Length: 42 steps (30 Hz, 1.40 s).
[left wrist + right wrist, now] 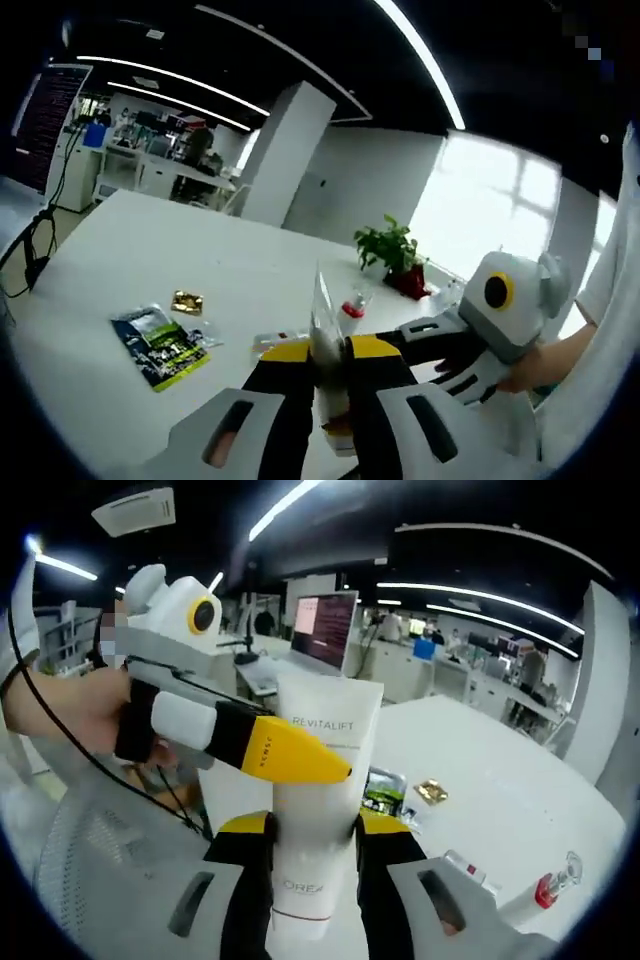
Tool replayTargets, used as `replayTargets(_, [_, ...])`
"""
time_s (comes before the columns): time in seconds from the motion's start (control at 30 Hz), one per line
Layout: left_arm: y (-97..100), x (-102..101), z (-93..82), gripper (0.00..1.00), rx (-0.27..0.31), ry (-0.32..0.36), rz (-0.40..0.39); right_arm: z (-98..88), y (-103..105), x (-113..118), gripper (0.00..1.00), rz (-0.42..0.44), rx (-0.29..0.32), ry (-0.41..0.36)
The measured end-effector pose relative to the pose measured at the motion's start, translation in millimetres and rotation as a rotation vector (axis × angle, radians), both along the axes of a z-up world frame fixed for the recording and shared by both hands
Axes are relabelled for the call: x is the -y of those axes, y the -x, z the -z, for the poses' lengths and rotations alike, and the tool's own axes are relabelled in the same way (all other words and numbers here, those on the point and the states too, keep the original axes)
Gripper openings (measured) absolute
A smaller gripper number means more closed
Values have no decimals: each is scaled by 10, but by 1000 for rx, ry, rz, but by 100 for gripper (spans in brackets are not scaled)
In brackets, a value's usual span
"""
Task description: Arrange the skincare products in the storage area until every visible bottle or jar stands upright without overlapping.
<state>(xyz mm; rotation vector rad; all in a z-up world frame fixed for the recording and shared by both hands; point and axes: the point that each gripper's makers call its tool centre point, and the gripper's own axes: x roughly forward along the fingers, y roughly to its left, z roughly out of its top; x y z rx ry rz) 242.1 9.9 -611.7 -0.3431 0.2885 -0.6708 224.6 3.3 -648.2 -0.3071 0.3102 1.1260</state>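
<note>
A white L'Oréal Revitalift tube (322, 810) is held up above the white table (500, 770), crimped end uppermost. My right gripper (315, 830) is shut on its lower body. My left gripper (330, 768) reaches in from the left, one yellow finger lying across the tube's front. In the left gripper view the tube (322, 320) appears edge-on, pinched between the yellow tips of my left gripper (328, 355). The right gripper (440, 345) comes in from the right, held by a hand (540, 365). A small clear bottle with a red cap (352, 310) stands on the table beyond.
Flat on the table (150, 240) lie a blue-green sachet (160, 345), a gold sachet (187, 301) and a small flat item (275, 343). A potted plant (390, 250) stands farther back. The red-capped bottle (548, 888) sits low right; a screen (325, 628) stands behind.
</note>
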Motion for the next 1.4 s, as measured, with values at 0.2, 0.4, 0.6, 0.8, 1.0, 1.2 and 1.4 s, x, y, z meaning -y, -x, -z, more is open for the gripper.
replayTargets(0.2, [228,215,-221,8,75,-126,206,-147,162,44,26,-220,-93,-114])
replayTargets(0.4, [285,258,-357,8,135,-107,323,-215,238,85,22,-335,-85,-103])
replayTargets(0.6, [377,354,-482,8,166,-67,404,-238,330,16,29,-434,-165,-160])
replayTargets(0.8, [432,447,-424,8,205,-135,485,-169,383,42,21,-503,-123,-121])
replayTargets(1.0, [419,546,-200,11,200,-213,534,57,344,139,19,-468,-108,-42])
replayTargets(1.2, [375,629,-36,12,220,-217,565,227,301,246,19,-439,-119,8])
replayTargets(1.4, [294,730,258,12,213,-248,607,521,206,351,19,-401,-137,85])
